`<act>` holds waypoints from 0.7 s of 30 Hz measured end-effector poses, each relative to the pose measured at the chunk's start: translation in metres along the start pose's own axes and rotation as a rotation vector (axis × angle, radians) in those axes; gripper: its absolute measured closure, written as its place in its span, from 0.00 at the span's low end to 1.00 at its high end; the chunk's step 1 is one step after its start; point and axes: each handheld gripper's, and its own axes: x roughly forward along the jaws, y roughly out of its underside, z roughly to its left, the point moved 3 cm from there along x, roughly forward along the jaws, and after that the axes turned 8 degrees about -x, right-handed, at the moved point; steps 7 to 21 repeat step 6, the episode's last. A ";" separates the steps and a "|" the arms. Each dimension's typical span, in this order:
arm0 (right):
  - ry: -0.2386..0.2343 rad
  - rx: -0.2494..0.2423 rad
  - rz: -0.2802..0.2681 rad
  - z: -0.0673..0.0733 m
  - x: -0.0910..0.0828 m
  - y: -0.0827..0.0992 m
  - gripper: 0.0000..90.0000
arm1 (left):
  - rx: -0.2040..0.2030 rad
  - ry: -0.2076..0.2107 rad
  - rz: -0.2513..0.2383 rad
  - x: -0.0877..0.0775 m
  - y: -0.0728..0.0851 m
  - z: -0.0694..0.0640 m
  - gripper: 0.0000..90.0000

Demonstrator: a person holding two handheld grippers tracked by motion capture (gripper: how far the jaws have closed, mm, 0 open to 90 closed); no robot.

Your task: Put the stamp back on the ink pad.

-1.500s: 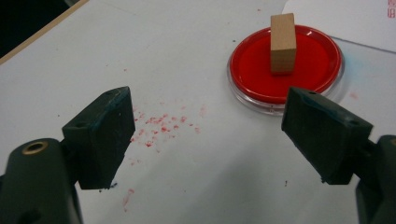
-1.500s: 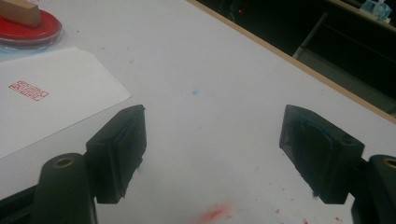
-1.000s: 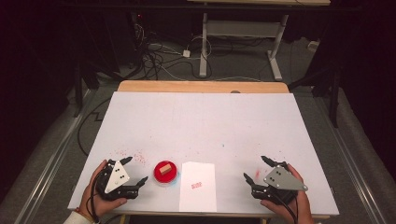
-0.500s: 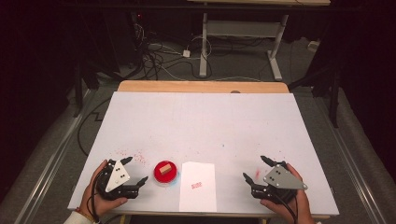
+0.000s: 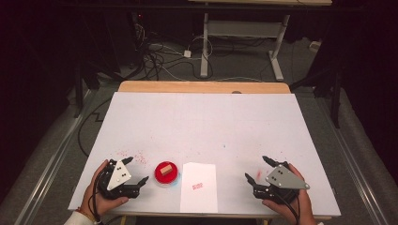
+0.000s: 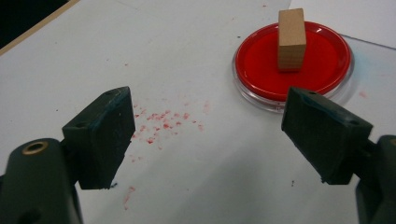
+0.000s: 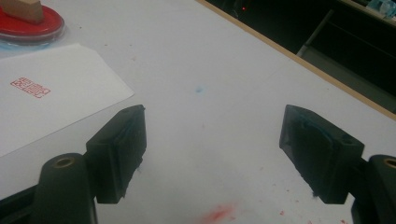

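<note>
both grippers, left (image 5: 135, 170) and right (image 5: 256, 168), rest on the tabletop (image 5: 206, 122) with fingers open and empty. the stamp (image 6: 291, 39) stands on the ink pad (image 6: 327, 60), the paper (image 5: 199, 187) already printed; seemingly finished, otherwise the left gripper regrips the stamp.

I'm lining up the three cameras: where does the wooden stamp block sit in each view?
High view: wooden stamp block low, left of centre, on the red ink pad.
Left gripper view: block upper right, upright on the pad.
Right gripper view: block top-left corner, cropped.
Shared landmark: the red ink pad.
</note>
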 end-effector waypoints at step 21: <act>0.000 0.000 0.002 0.000 0.000 0.000 0.26 | -0.002 -0.003 -0.005 -0.001 -0.001 0.001 0.19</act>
